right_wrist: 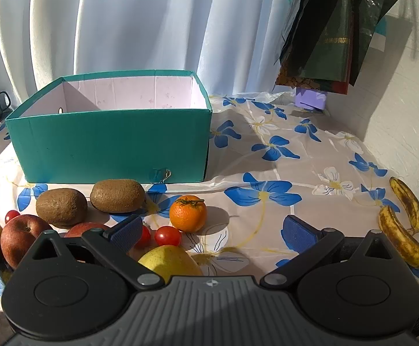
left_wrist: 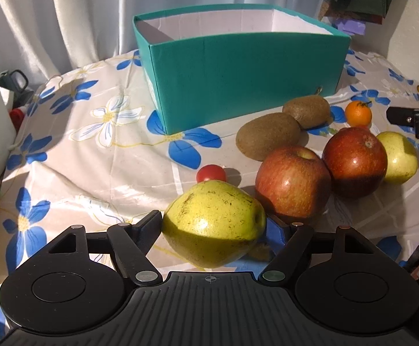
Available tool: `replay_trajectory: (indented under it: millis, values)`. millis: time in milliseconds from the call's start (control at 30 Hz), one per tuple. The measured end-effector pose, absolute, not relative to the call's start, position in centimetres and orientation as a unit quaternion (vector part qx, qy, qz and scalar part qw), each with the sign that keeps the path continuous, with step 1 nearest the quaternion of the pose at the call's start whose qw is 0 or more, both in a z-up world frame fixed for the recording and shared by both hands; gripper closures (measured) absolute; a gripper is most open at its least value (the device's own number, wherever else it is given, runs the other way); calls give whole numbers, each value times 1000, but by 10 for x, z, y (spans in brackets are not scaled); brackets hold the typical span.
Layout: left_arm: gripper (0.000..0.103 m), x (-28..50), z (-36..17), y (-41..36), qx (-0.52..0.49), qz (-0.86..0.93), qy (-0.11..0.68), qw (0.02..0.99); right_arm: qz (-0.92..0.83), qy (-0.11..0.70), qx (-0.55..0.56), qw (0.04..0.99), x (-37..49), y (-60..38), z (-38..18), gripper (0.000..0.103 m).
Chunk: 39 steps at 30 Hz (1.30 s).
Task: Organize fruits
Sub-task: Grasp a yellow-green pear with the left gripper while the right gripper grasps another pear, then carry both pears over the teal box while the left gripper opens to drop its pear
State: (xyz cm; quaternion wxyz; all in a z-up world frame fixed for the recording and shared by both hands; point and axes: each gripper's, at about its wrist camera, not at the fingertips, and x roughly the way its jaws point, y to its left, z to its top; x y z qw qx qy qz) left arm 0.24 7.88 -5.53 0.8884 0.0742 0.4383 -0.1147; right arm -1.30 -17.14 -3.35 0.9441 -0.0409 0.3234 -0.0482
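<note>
The yellow-green speckled pear (left_wrist: pixel 213 227) sat low in the centre of the left wrist view, between the fingers of the left tongs (left_wrist: pixel 213 225); the black left finger (left_wrist: pixel 148 225) met its skin, while the blue pad on the other side (left_wrist: pixel 277 229) was partly hidden behind the fruit, so whether the tongs were truly clamped on it could not be told. Just to its right lay two red apples (left_wrist: pixel 293 183) side by side, a smaller yellow-green apple (left_wrist: pixel 399 157) behind them at the right edge, and a small red cherry tomato (left_wrist: pixel 210 173) just above the pear. Further up the frame rested two brown fuzzy kiwis (left_wrist: pixel 267 138), touching, and a small orange mandarin (left_wrist: pixel 358 112). Behind them stood the teal cardboard box (left_wrist: pixel 238 86) with a white lining, open at the top. All lay on the desk (left_wrist: pixel 94 158), covered by a beige cloth printed with blue and white flowers. In the right wrist view the right tongs (right_wrist: pixel 212 230) stood wide apart over bare cloth with nothing between the blue pads; two spotted yellow bananas (right_wrist: pixel 402 230) lay at the right edge, and pale curtains (right_wrist: pixel 122 20) hung behind.
</note>
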Motion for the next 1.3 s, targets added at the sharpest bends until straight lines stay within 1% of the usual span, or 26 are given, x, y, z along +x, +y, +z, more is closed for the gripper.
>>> replay_trajectory:
  millis: [33,300,567,600,667,700,733,767,800,1033,1133,1233,1300]
  values:
    - [27,5,-59,78,80,-111,441,887,-48,324,-41,944,-12,-171,-33,0]
    - [29,14,-61,82,53,-102,449,886,-52,331,-42,941,-8,-170,-35,0]
    - [29,8,-28,86,17,-82,424,902,-31,333,-52,941,-12,-173,-33,1]
    - [29,8,-24,86,15,-79,420,904,-25,333,-56,941,-14,-173,-32,2]
    - [29,9,-16,86,13,-74,413,908,-12,338,-59,939,-19,-174,-33,11]
    - [29,11,-13,85,10,-74,410,909,-5,343,-56,938,-20,-175,-34,13]
    - [29,12,-10,84,6,-74,408,910,5,351,-51,935,-21,-176,-35,17]
    - [29,13,-7,83,2,-75,406,911,12,359,-49,932,-21,-176,-38,23]
    - [29,14,-6,82,-1,-76,406,911,17,366,-46,929,-21,-176,-40,25]
    - [28,21,-1,66,-3,-92,406,909,59,405,-31,912,-17,-171,-52,31]
    - [28,24,2,62,-3,-93,407,909,62,409,-29,910,-15,-171,-55,32]
    - [28,28,5,60,-9,-93,407,909,68,435,-31,898,-10,-168,-63,38]
    - [28,30,7,58,-8,-92,406,909,68,430,-33,900,-10,-168,-65,38]
